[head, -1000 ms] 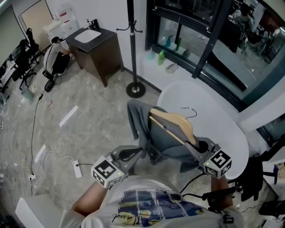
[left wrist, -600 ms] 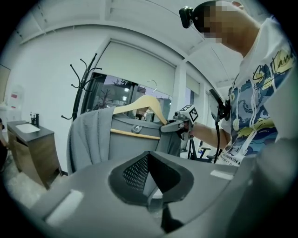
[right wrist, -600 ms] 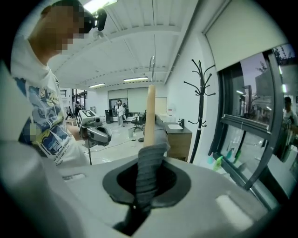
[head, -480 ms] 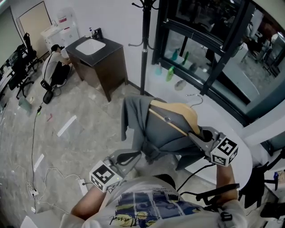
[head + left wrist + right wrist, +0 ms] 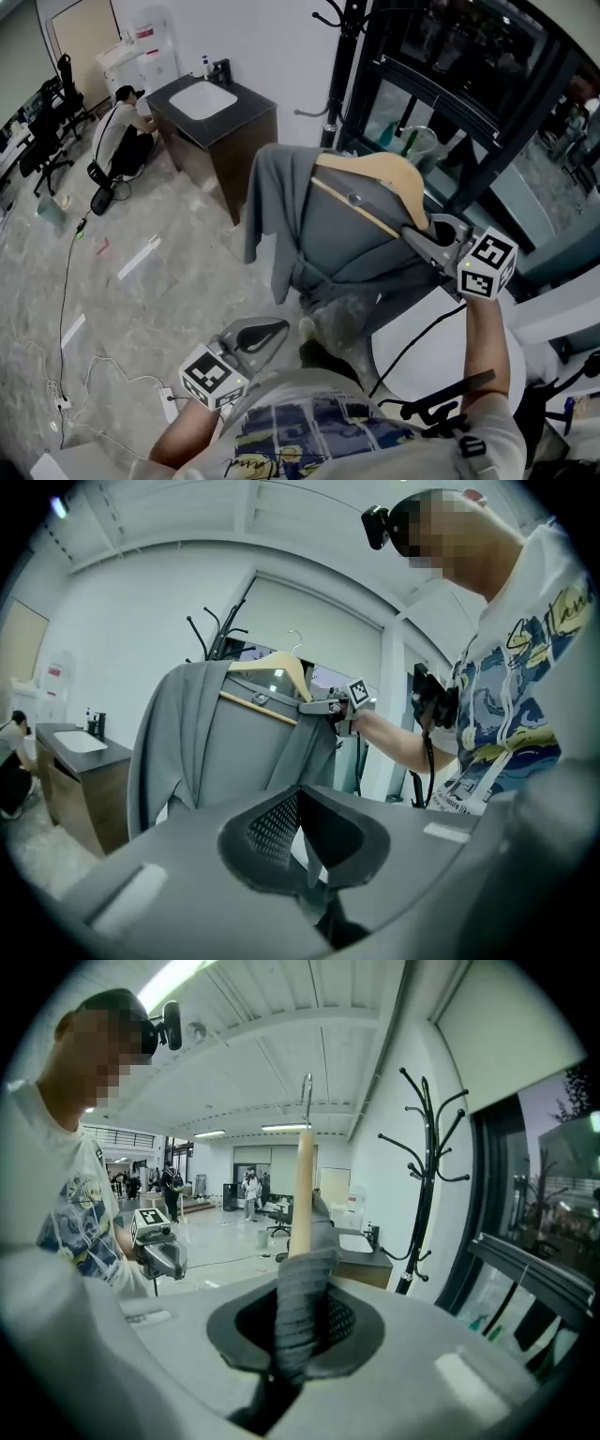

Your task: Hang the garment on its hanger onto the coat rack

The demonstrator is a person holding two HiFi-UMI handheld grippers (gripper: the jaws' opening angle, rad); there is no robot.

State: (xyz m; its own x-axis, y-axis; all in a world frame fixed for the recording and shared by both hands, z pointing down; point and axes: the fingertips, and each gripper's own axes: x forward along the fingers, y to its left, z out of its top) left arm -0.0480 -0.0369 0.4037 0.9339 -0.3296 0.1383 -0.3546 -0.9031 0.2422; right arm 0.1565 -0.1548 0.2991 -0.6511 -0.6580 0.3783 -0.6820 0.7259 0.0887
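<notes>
A grey garment (image 5: 347,234) hangs on a wooden hanger (image 5: 375,178), held up in the air. My right gripper (image 5: 427,234) is shut on the hanger's right end, with the garment's shoulder pinched in too. In the right gripper view the fabric (image 5: 298,1307) and the hanger (image 5: 302,1185) rise from between the jaws, its metal hook (image 5: 307,1087) on top. The black coat rack (image 5: 342,56) stands just behind the garment, right of the hanger in the right gripper view (image 5: 424,1166). My left gripper (image 5: 267,330) is low near my body, shut and empty, below the garment (image 5: 216,752).
A dark cabinet with a white sink (image 5: 211,103) stands by the wall at the left, a person crouching (image 5: 122,122) beside it. A white round table (image 5: 441,337) is under my right arm. Black window frames (image 5: 469,122) run behind the rack. Cables (image 5: 66,309) lie on the floor.
The right gripper has lifted the hanger and garment up off the table and toward the coat rack. The left gripper has stayed low and shut.
</notes>
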